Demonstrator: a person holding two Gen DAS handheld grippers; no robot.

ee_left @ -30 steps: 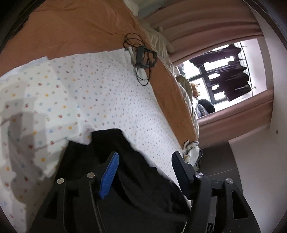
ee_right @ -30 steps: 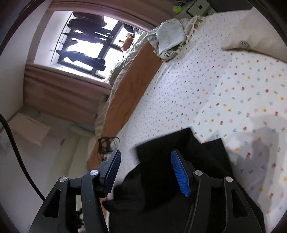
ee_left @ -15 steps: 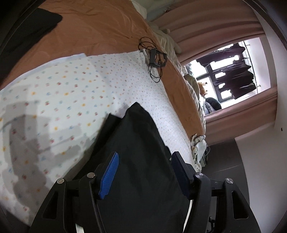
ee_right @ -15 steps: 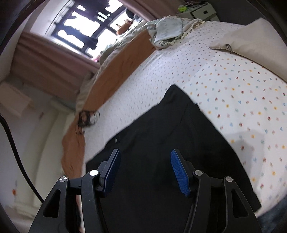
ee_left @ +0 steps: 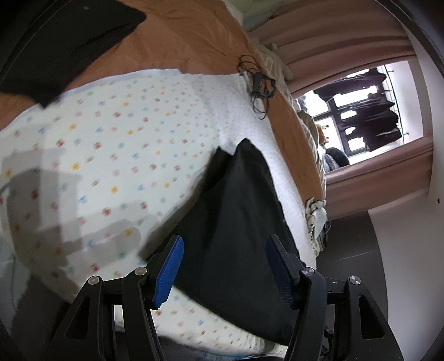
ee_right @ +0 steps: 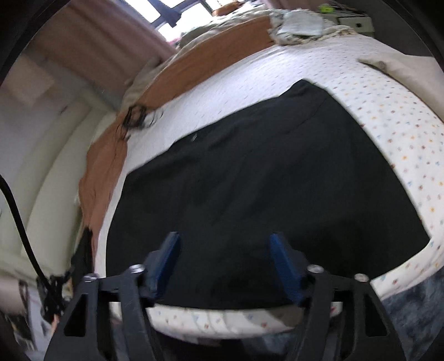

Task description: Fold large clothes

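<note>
A large black garment [ee_right: 258, 177] lies spread flat on a white sheet with small coloured dots [ee_right: 388, 111]. In the left wrist view it [ee_left: 236, 222] runs away from me as a long dark panel. My left gripper [ee_left: 223, 273] is open and empty, above the garment's near edge. My right gripper [ee_right: 224, 266] is open and empty, above the garment's near edge by the bed's front. Neither gripper touches the cloth.
An orange blanket [ee_left: 180, 41] covers the far bed. A tangled black cable with a charger [ee_left: 259, 83] lies on it. Another black garment [ee_left: 63, 47] lies folded at the far left. A crumpled grey cloth [ee_right: 299, 25] and a cream pillow [ee_right: 405, 69] sit at the bed's end.
Both grippers pulled back toward the bed's front edge. The black garment went from a bunched corner near the fingers to lying spread flat on the sheet.
</note>
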